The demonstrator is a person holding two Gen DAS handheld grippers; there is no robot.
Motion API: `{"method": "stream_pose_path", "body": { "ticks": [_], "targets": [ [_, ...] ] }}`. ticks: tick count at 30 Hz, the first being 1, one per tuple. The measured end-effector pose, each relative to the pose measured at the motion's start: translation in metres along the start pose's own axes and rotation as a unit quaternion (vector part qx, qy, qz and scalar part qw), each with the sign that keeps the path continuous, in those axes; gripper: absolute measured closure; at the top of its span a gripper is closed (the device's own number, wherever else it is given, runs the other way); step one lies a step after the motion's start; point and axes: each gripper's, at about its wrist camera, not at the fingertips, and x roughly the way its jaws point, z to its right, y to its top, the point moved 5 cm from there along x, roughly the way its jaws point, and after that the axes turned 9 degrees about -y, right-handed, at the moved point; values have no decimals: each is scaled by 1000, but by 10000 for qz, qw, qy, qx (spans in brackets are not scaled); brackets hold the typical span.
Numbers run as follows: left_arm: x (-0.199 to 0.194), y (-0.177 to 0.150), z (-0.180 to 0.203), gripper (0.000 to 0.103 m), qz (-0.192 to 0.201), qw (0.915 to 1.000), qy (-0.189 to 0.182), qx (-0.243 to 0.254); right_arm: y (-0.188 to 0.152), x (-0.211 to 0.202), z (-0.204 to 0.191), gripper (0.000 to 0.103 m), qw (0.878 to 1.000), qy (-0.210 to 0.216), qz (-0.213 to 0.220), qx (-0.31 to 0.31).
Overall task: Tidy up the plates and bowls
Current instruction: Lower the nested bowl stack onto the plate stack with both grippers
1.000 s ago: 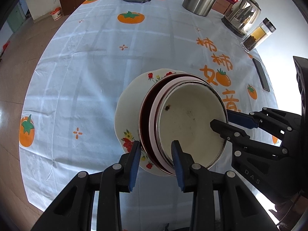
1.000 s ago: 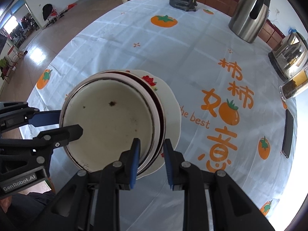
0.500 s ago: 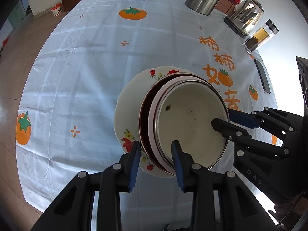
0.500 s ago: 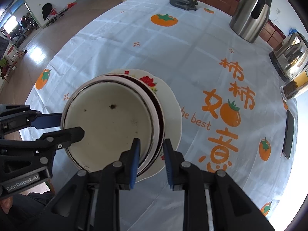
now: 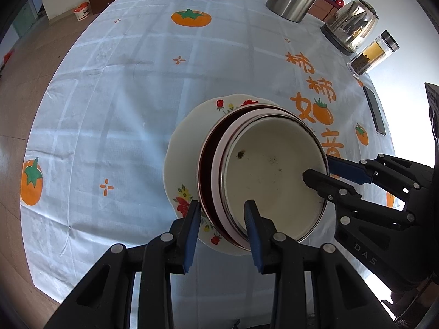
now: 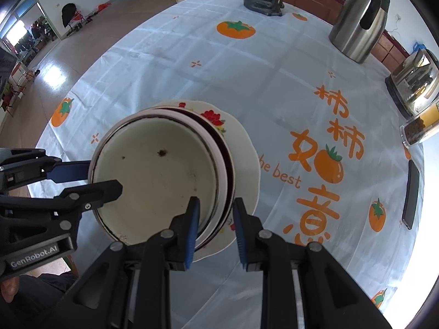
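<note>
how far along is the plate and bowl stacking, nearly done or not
Nearly done, it seems. The cream bowl sits nested in the pink bowl and dark red bowl, all on the floral plate. The left hand-held gripper and right hand-held gripper each straddle the stack's rims on opposite sides. No other loose dishes are in view, so what is left looks like placing the stack and letting go.

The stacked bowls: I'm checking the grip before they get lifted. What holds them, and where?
Both grippers clamp the bowls by the rims on opposite sides: left gripper and right gripper, one finger inside, one outside.
</note>
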Motion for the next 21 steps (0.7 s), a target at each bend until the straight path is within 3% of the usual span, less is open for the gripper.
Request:
{"method": "stream_pose_path", "body": {
  "ticks": [21],
  "targets": [
    [0, -1, -2, 68, 57, 10000, -74, -32, 0, 0, 0, 78, 10000, 13, 22, -19]
  ]
}}
